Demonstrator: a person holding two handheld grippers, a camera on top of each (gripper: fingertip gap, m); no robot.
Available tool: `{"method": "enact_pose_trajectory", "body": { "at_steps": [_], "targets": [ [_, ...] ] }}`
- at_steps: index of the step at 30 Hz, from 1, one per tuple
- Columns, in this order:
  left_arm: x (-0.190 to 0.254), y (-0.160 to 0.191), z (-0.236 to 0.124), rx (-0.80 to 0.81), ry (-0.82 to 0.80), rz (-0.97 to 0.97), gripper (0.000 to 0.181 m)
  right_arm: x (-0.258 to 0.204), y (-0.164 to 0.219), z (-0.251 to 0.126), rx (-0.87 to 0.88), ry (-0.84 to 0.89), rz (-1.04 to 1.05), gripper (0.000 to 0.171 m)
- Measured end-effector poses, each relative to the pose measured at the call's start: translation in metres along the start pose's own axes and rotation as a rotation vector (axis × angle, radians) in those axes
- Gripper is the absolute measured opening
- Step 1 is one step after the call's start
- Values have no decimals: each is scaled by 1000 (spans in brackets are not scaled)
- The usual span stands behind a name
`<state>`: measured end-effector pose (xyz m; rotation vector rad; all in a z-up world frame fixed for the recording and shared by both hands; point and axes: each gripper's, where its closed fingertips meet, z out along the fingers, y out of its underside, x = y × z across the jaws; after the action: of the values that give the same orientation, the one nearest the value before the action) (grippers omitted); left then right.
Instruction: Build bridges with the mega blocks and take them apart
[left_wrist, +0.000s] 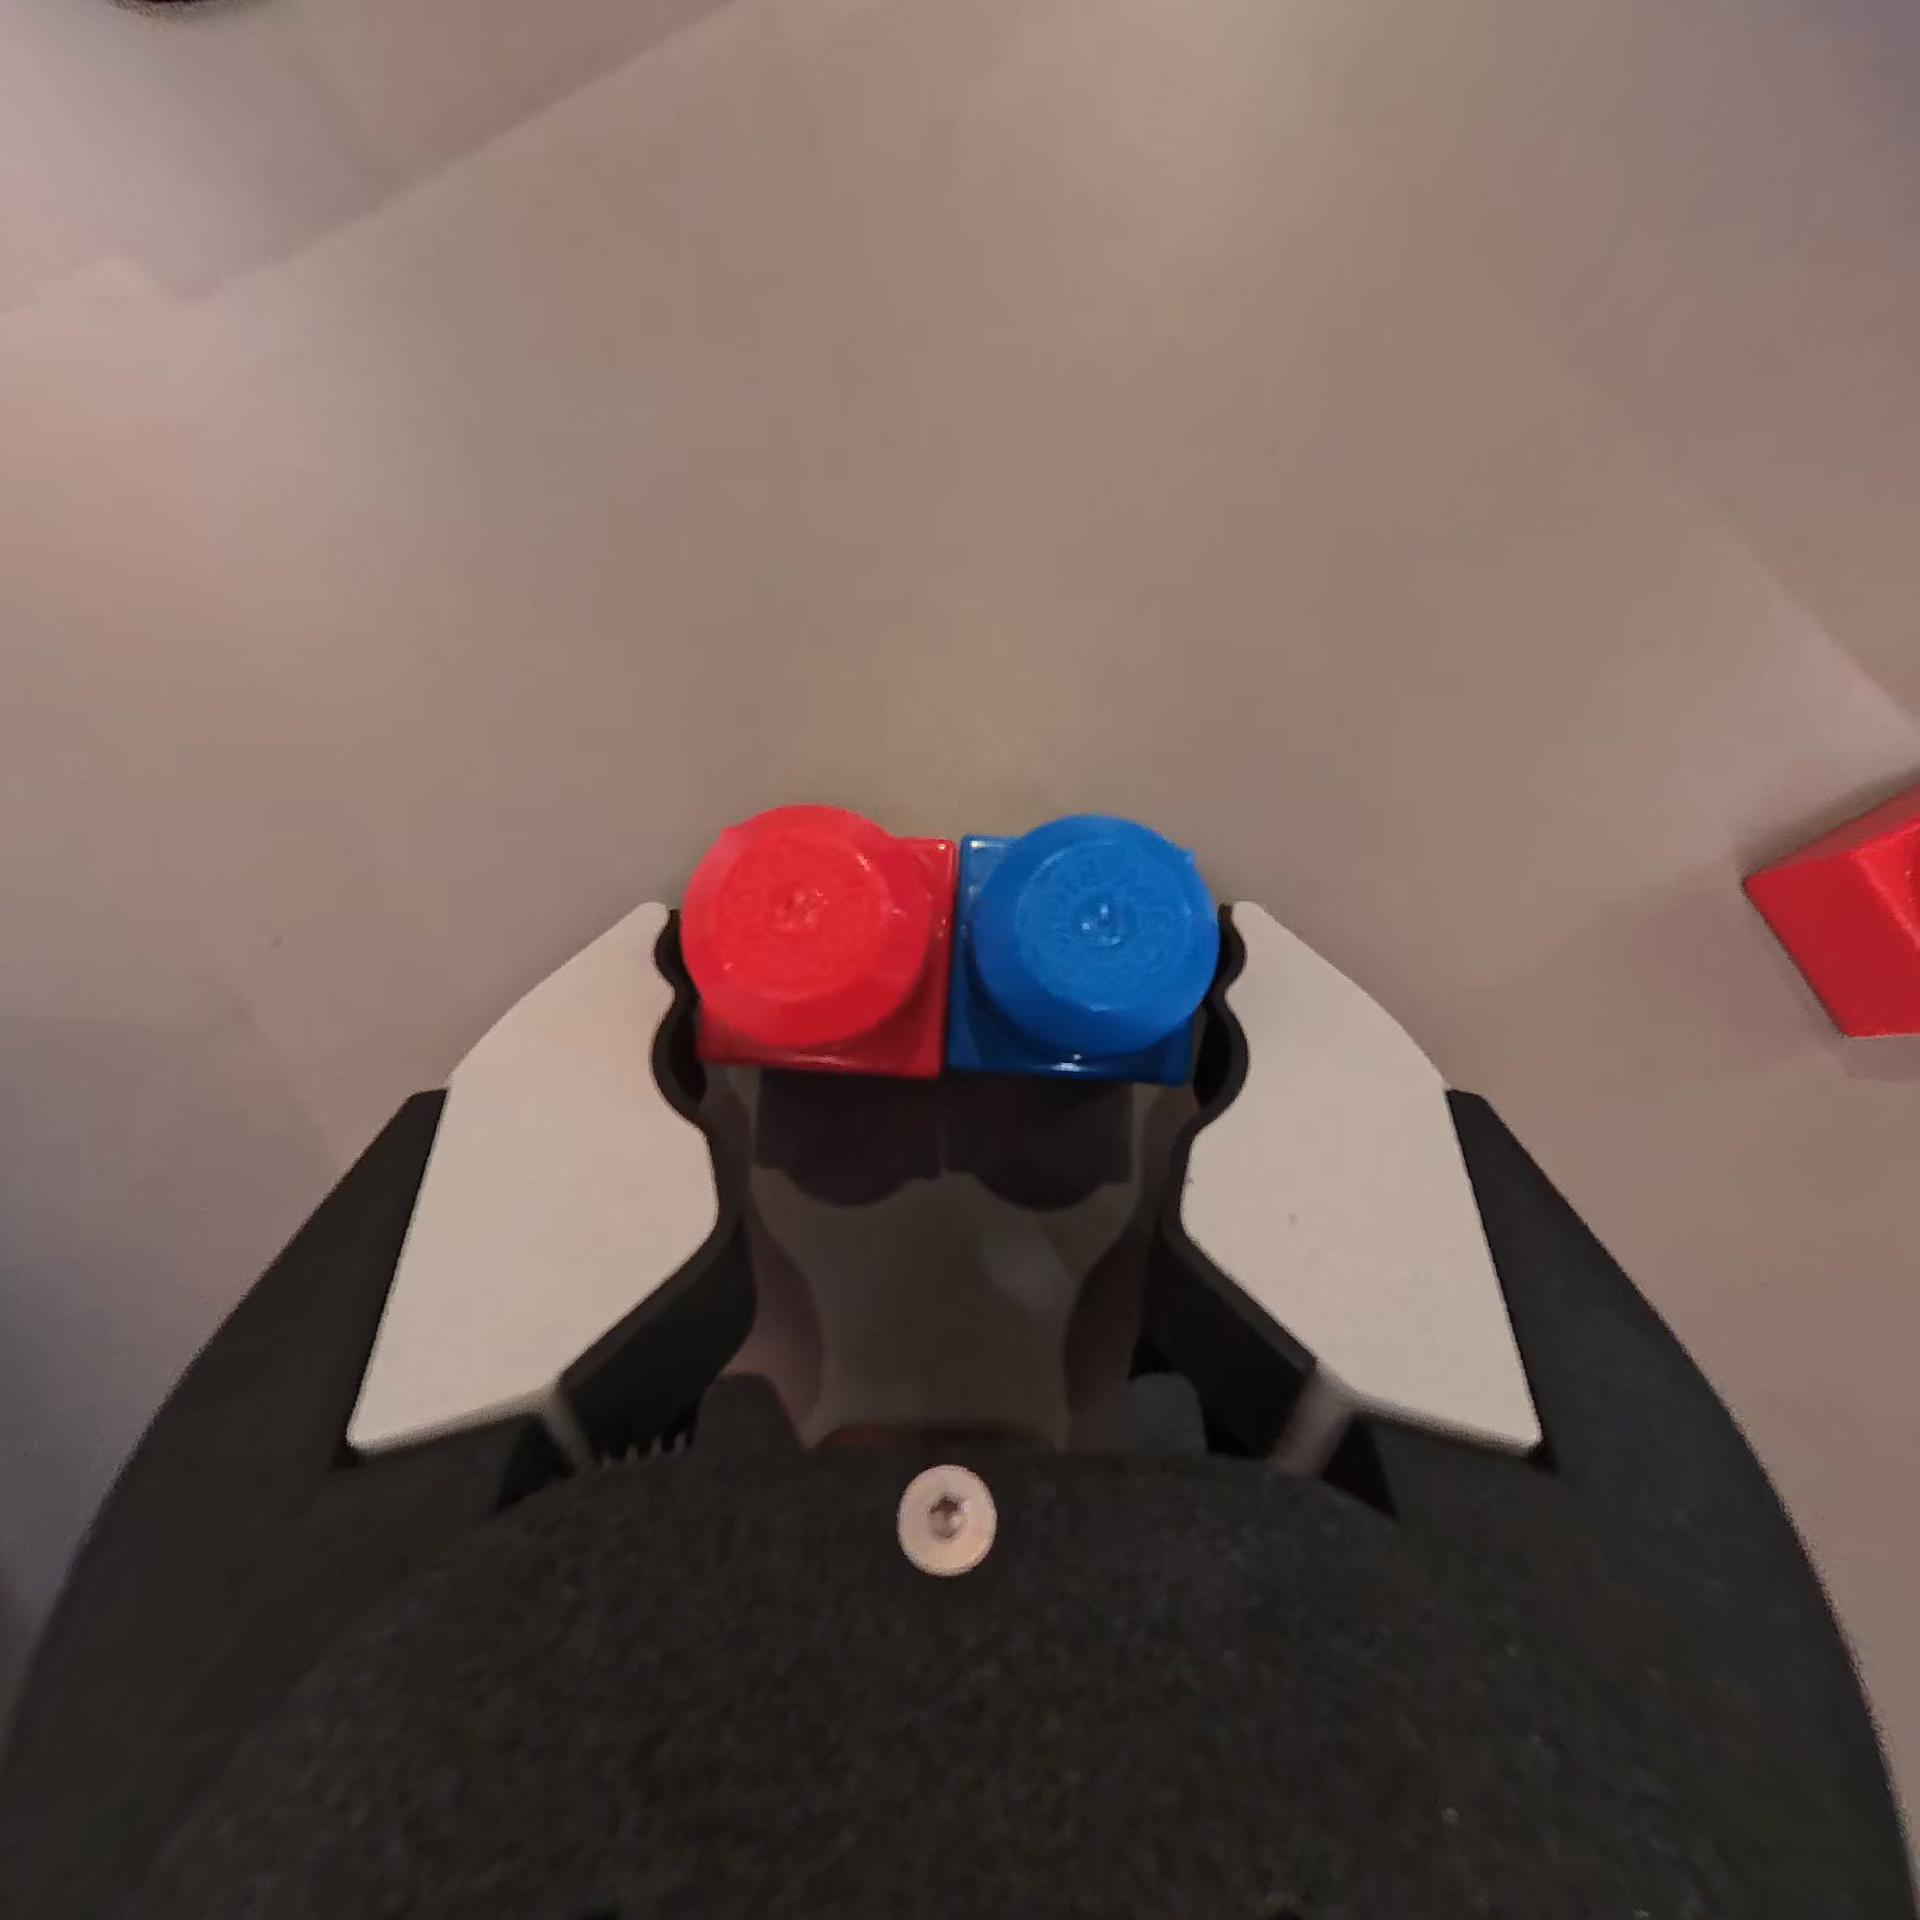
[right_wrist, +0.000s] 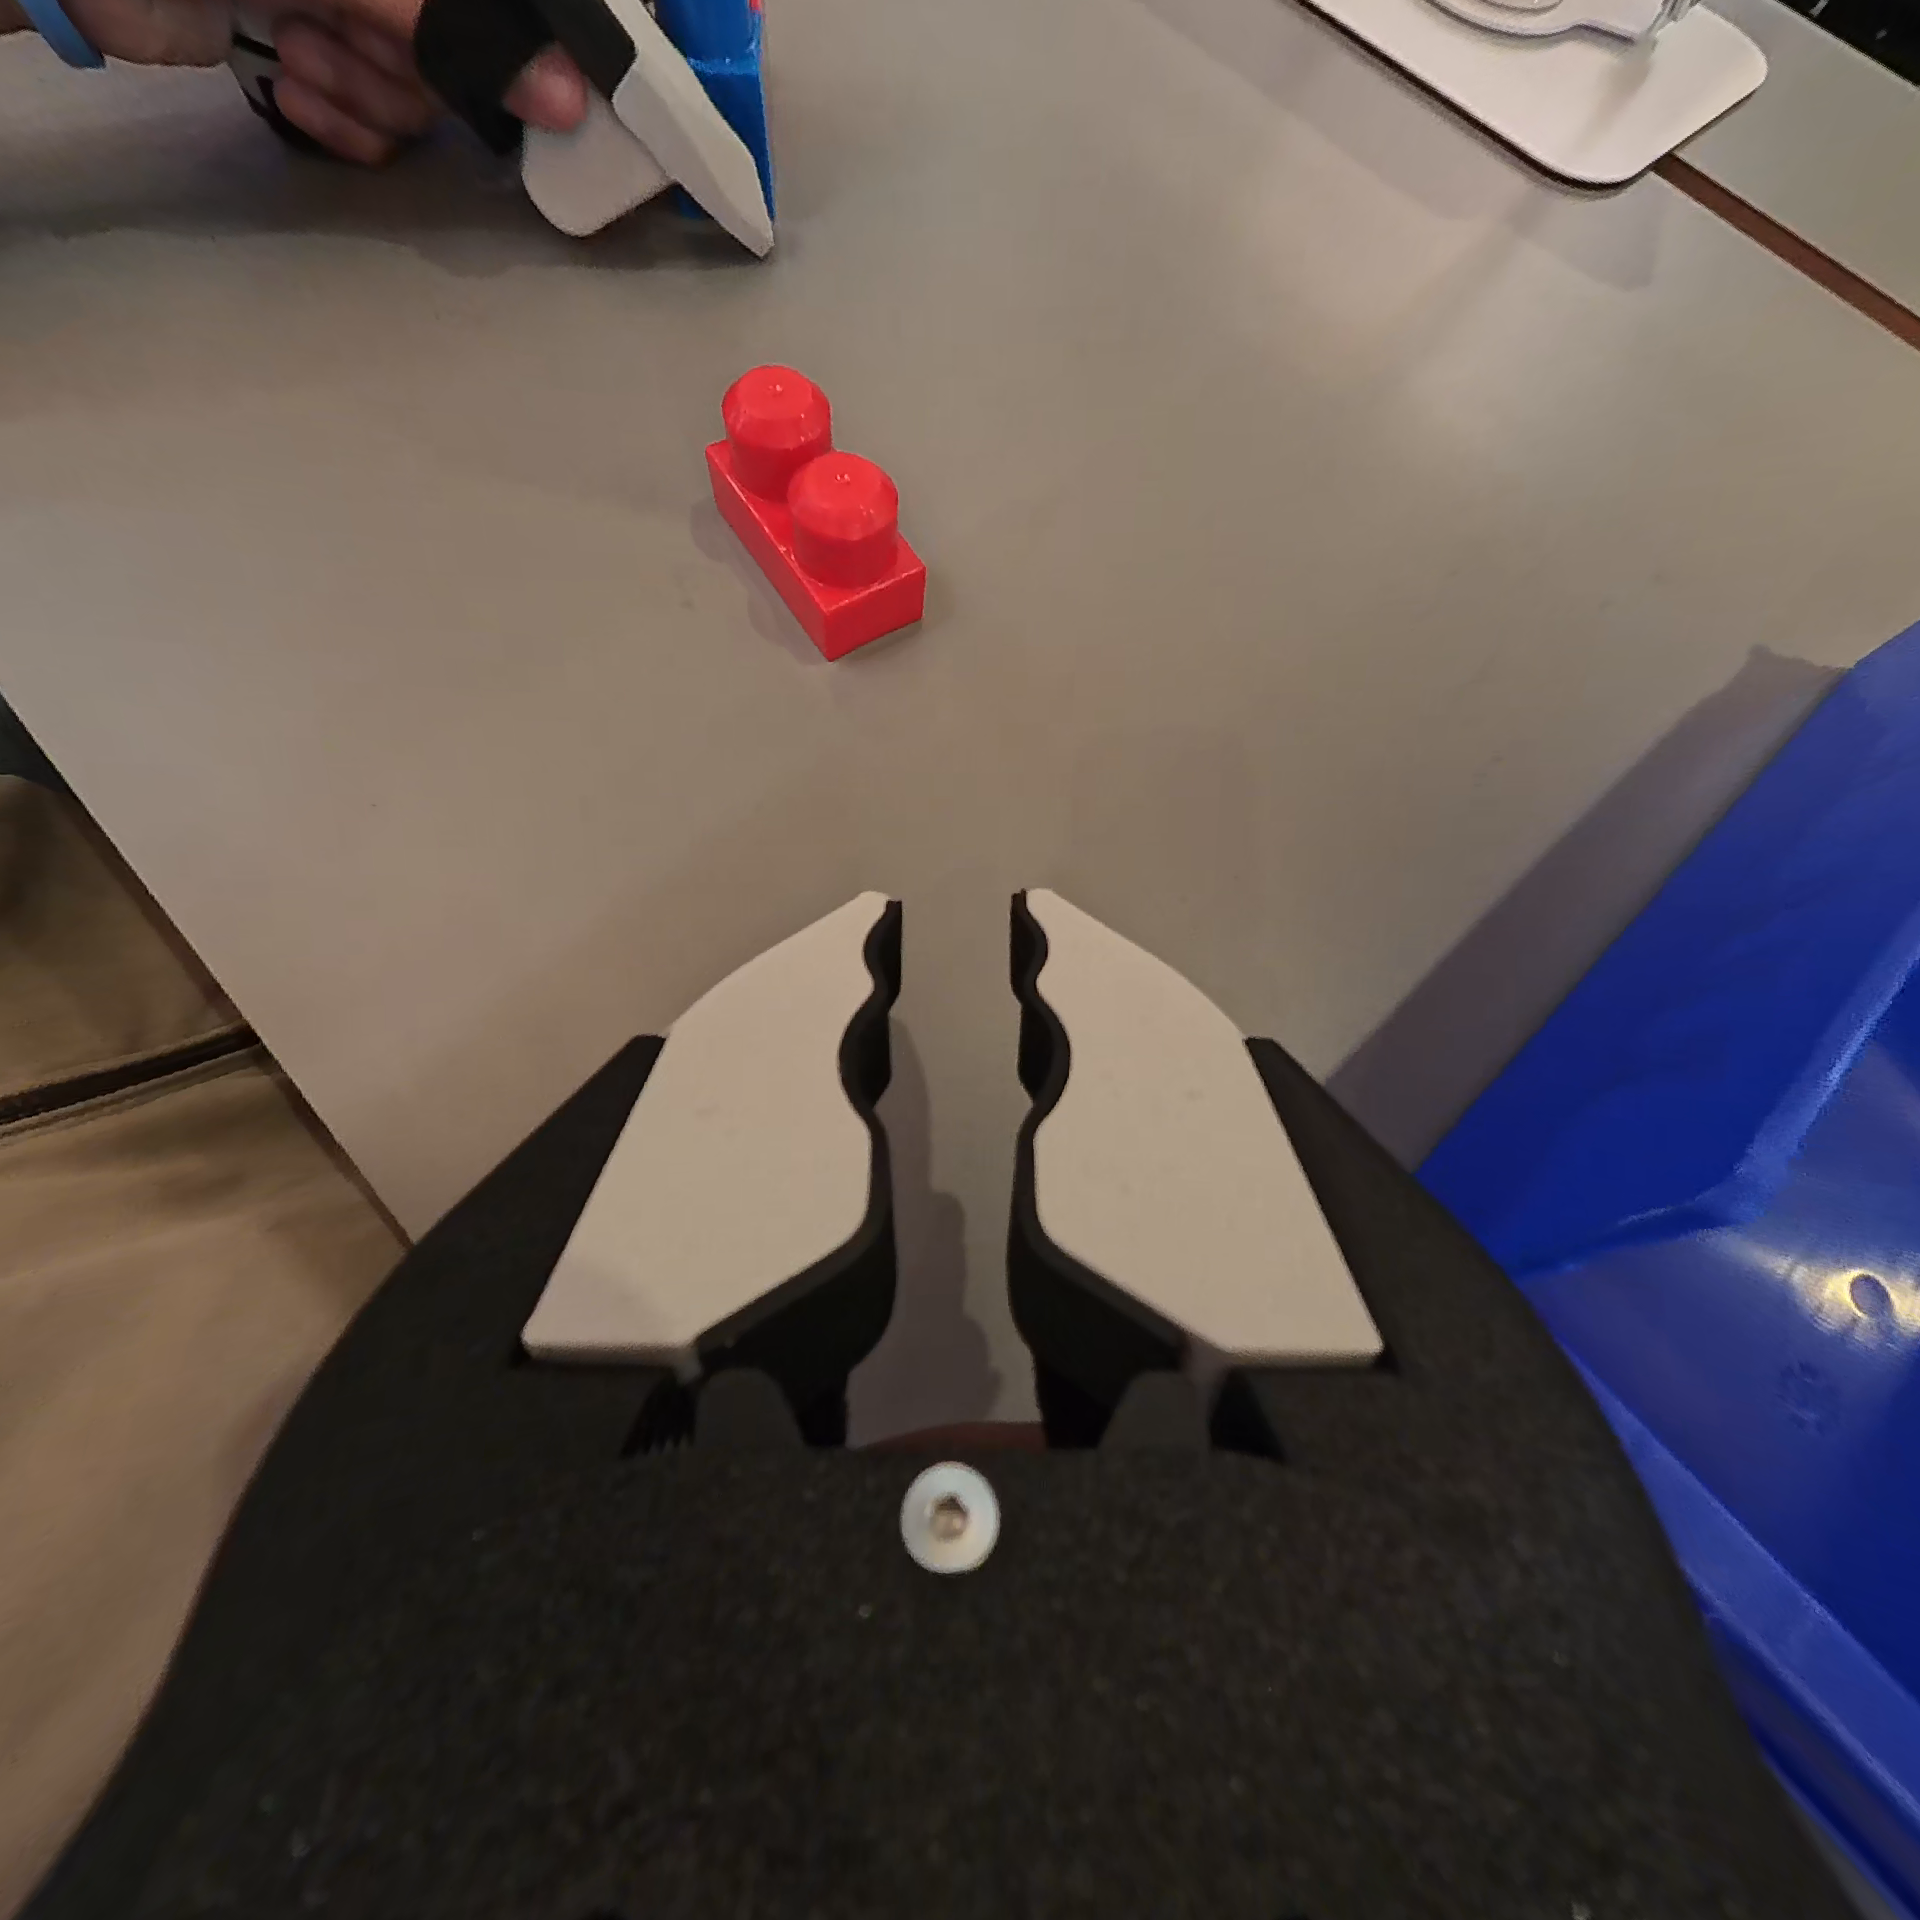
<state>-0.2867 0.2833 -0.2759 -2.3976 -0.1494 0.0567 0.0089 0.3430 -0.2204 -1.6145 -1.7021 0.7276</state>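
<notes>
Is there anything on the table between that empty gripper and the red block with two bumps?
No. In the right wrist view, only bare grey table lies between the right gripper and the red two-stud block.

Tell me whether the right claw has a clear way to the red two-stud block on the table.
Probably yes. The right claw is empty with its jaws slightly apart, and only bare table lies between it and the red two-stud block. The jaws likely need to open wider.

Soft dim light; fisheye-warped edges
</notes>
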Motion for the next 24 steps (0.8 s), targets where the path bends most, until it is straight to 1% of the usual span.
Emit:
{"method": "enact_pose_trajectory", "body": {
  "at_steps": [6,24],
  "targets": [
    [0,0,-1,3,1,1,90,0,0,0,-1,0,-2,20],
    [2,2,-3,1,6,16,90,1,-2,-1,3,3,-1,20]
  ]
}}
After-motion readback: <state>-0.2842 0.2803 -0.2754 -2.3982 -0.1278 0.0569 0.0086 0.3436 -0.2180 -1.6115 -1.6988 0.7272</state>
